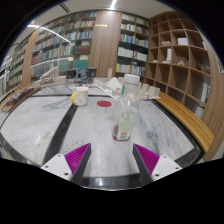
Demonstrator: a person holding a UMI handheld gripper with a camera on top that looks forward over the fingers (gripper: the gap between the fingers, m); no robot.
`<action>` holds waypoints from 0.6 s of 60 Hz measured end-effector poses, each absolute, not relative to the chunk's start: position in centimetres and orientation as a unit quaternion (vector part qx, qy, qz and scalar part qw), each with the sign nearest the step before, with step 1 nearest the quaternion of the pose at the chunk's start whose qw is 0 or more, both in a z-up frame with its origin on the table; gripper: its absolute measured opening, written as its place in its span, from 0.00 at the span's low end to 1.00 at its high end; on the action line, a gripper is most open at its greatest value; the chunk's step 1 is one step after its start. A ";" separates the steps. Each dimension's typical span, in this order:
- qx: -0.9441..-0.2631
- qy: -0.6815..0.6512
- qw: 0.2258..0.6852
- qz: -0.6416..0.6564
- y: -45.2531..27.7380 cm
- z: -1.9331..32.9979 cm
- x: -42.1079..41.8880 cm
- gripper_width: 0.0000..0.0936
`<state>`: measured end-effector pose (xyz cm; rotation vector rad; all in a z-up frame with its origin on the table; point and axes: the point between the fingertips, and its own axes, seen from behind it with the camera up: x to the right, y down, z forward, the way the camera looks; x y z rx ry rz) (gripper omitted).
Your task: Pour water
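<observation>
A clear plastic bottle [126,112] with a white cap stands upright on the white marble table [60,125], just ahead of my fingers and a little to the right of the midline. A cup with a yellowish band [80,96] stands farther back on the left. My gripper [112,158] is open and empty, its two fingers with magenta pads [76,157] spread wide apart low over the table, short of the bottle.
A red round spot [105,102] lies on the table beyond the bottle. A wooden bench [188,118] runs along the table's right side. Bookshelves [180,55] fill the back and right walls. Small items [135,88] sit at the table's far end.
</observation>
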<state>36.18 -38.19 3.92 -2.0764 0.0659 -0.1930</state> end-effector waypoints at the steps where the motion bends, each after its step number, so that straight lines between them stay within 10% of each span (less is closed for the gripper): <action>1: -0.858 0.030 0.507 -0.082 -38.0 4.0 36.8 0.92; 20: -0.813 0.061 0.574 -0.080 -27.3 7.1 41.5 0.89; 36: -0.791 0.053 0.603 -0.094 -24.9 8.1 41.7 0.50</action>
